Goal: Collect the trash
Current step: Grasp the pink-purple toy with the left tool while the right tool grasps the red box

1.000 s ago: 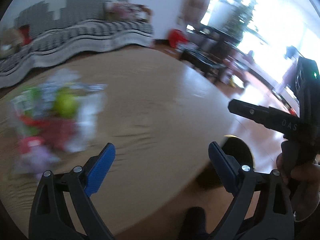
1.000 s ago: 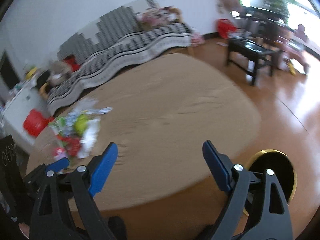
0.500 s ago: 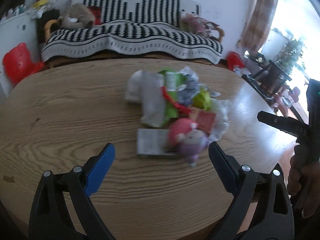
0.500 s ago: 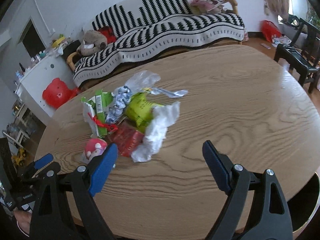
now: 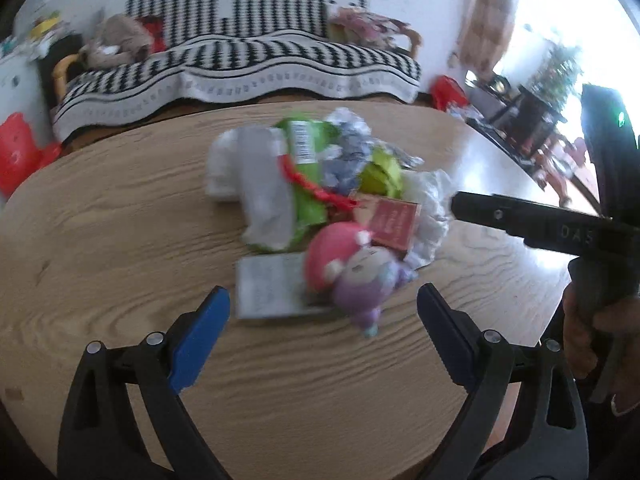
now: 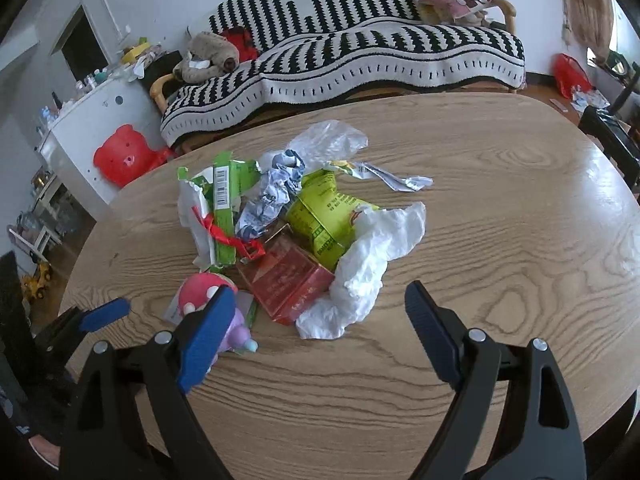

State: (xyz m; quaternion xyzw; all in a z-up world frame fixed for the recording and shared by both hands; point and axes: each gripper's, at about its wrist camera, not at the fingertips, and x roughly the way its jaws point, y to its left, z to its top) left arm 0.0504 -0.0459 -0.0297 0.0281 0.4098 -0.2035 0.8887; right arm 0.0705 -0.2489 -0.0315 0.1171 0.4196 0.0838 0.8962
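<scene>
A pile of trash lies in the middle of the oval wooden table (image 6: 500,240): a red box (image 6: 286,280), a white crumpled tissue (image 6: 372,256), a yellow-green wrapper (image 6: 324,216), a green carton (image 6: 224,208), a clear plastic bag (image 6: 324,140), and a pink-and-purple toy figure (image 6: 200,292). My right gripper (image 6: 316,332) is open and empty, just short of the pile. My left gripper (image 5: 320,336) is open and empty, with the toy figure (image 5: 352,268) and a grey paper slip (image 5: 268,284) just ahead. The right gripper's finger (image 5: 520,216) shows at the right of the left wrist view.
A striped black-and-white sofa (image 6: 340,52) stands behind the table with a plush toy (image 6: 208,56) on it. A white cabinet (image 6: 92,128) and a red bear-shaped object (image 6: 120,152) are at the left. Dark furniture (image 5: 520,120) stands at the right.
Both cameras swung left from the table's right end until the trash pile sat ahead. Over the last half second both grippers came slightly closer to the pile. Both stay open.
</scene>
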